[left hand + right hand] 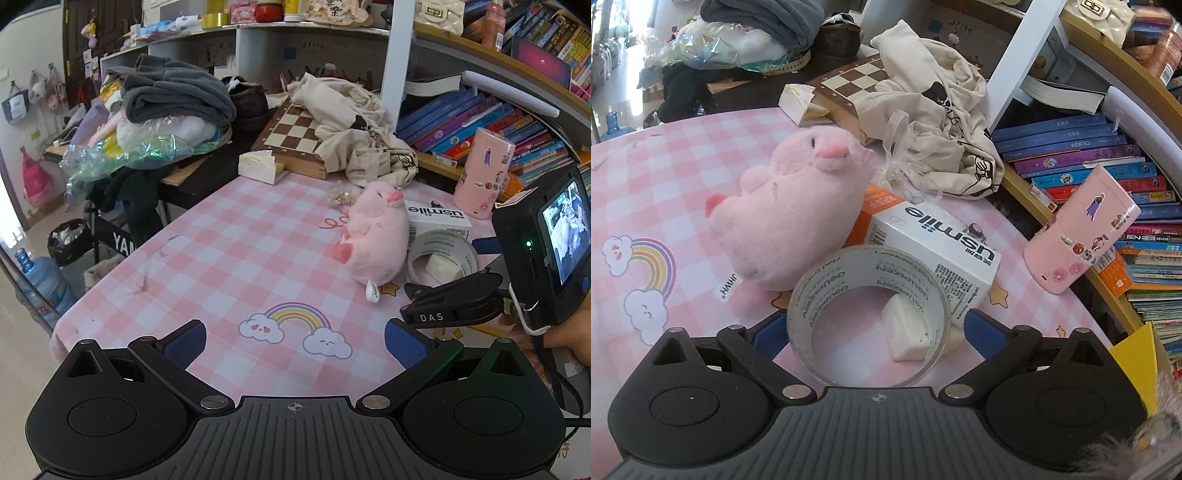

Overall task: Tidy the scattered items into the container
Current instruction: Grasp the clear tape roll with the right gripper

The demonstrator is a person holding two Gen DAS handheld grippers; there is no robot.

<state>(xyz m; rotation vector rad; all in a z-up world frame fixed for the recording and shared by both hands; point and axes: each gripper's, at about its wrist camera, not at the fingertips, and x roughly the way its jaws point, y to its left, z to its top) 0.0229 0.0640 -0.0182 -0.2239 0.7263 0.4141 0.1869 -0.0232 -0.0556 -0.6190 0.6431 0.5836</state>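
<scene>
Left gripper (295, 343) jaws spread wide, nothing between them, only tablecloth (221, 258). Pink plush pig (786, 221) lies ahead-left of right gripper (871, 332). Tape roll (868, 314) sits between the right jaws, blue pads just beside its sides, not clearly pressing; white block (905, 332) inside the ring. White usmile box (938, 254) just beyond.

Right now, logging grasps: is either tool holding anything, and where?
Nothing is gripped. The right tool straddles the tape roll, open; the left tool is empty.
</scene>
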